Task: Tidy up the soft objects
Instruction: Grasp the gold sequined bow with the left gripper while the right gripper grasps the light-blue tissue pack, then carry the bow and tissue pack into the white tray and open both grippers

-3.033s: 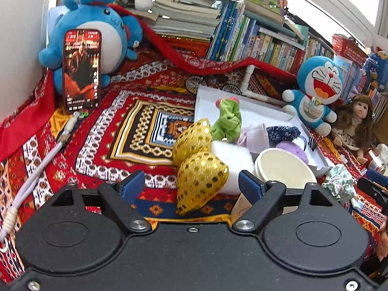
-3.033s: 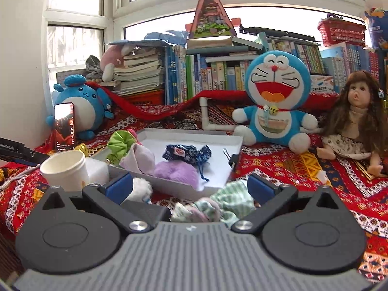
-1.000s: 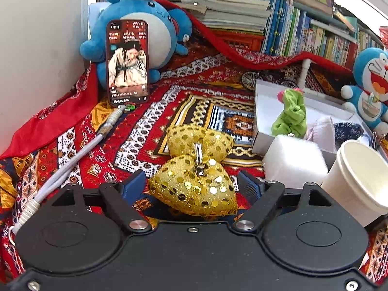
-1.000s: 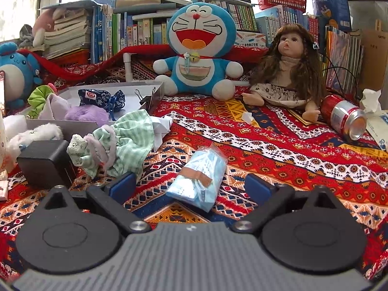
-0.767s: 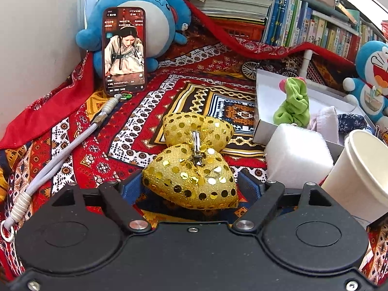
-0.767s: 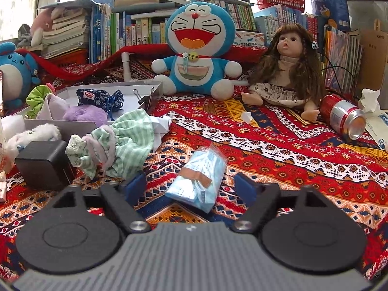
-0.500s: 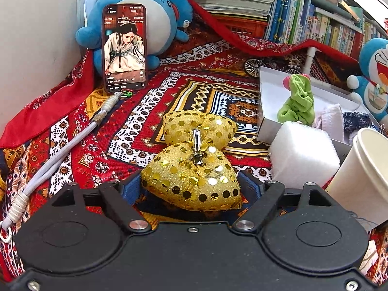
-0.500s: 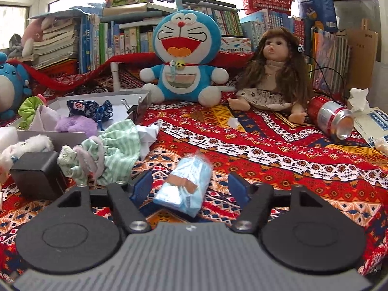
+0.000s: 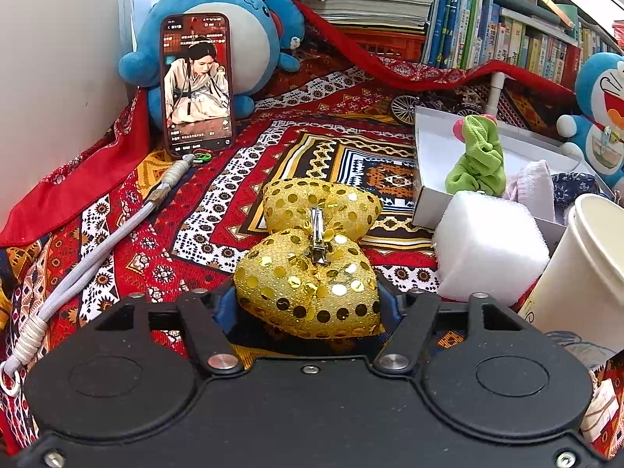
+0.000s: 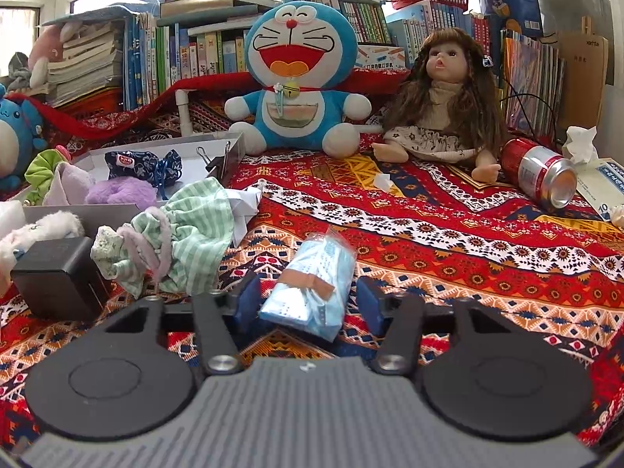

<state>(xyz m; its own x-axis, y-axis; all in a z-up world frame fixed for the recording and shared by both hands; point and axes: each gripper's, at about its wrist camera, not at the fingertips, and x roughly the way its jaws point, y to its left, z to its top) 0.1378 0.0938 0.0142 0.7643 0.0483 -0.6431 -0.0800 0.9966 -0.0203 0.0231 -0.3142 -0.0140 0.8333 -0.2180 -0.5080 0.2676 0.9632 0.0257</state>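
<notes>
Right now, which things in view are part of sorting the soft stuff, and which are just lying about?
Job:
gold sequin bow, left gripper closing around it
blue wrapped packet, right gripper closing around it
striped green cloth
grey tray

Lying about:
phone
soda can
paper cup
doll

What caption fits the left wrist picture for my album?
Left claw closing around a gold sequined bow on the patterned cloth.

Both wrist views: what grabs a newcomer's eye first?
In the left wrist view, the gold sequin bow sits between the closing left gripper fingers. In the right wrist view, the big blue cat plush sits at the back by a doll, with a blue plastic packet inside the closing right gripper.
</notes>
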